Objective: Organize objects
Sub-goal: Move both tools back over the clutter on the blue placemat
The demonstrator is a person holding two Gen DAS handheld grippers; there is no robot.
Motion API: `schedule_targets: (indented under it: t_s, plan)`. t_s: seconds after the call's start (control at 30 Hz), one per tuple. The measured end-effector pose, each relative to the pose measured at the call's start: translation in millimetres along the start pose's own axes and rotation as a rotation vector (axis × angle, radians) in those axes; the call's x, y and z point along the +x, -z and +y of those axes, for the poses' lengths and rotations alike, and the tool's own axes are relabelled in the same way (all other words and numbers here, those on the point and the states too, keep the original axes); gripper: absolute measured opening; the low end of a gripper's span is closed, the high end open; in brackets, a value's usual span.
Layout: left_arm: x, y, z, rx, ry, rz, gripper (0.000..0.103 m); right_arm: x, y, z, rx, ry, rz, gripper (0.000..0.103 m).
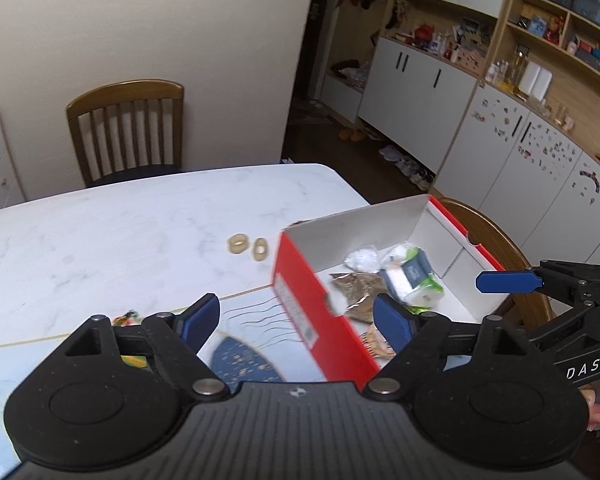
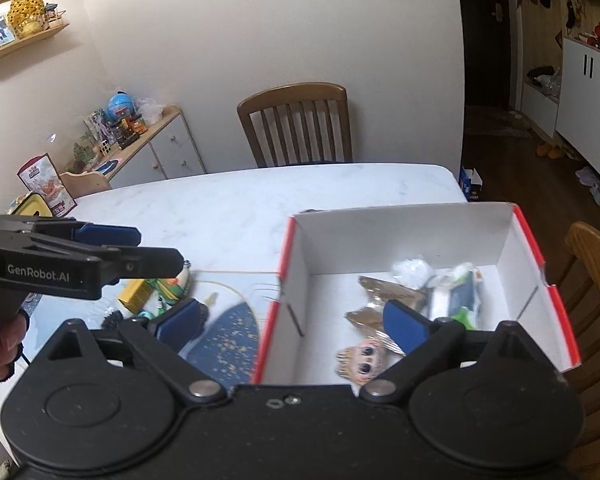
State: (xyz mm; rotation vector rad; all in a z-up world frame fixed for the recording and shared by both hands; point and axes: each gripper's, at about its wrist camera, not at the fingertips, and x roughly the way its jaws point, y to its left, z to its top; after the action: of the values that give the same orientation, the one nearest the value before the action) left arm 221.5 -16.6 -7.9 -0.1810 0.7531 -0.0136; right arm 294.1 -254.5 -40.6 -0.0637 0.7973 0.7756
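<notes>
Rings on table only from left wrist, doll face in box only from right; both claws apart, empty.

Open red-and-white box on table, holding snack packets, tissue pack

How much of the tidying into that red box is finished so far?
Done: a brown packet, tissue pack and cartoon-face item lie inside the red cardboard box. In hand: nothing; both grippers are open. Left: two beige rings on the white marble table and clutter beside the box.
</notes>
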Motion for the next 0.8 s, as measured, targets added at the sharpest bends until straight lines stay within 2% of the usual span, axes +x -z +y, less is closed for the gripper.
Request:
schedule_targets:
  t_s: [0.17, 0.23, 0.43, 0.67, 0.8]
  plan:
    - [-17, 9, 31, -0.026, -0.021, -0.023, 0.089, 8, -1, 28, -0.024, -0.006, 0.007, 0.097]
    - [-21, 14, 47, -0.044, -0.034, -0.032, 0.097, 12, 0, 41, -0.047, -0.011, 0.012, 0.097]
    - [-33, 27, 90, -0.096, -0.066, -0.051, 0.102, 25, 2, 80, -0.099, -0.022, 0.016, 0.097]
    - [-42, 48, 143, -0.169, -0.119, -0.065, 0.103, 45, 4, 115, -0.130, -0.034, 0.021, 0.097]
    - [-41, 62, 166, -0.172, -0.150, -0.057, 0.103, 60, 6, 130, -0.148, -0.044, 0.038, 0.097]
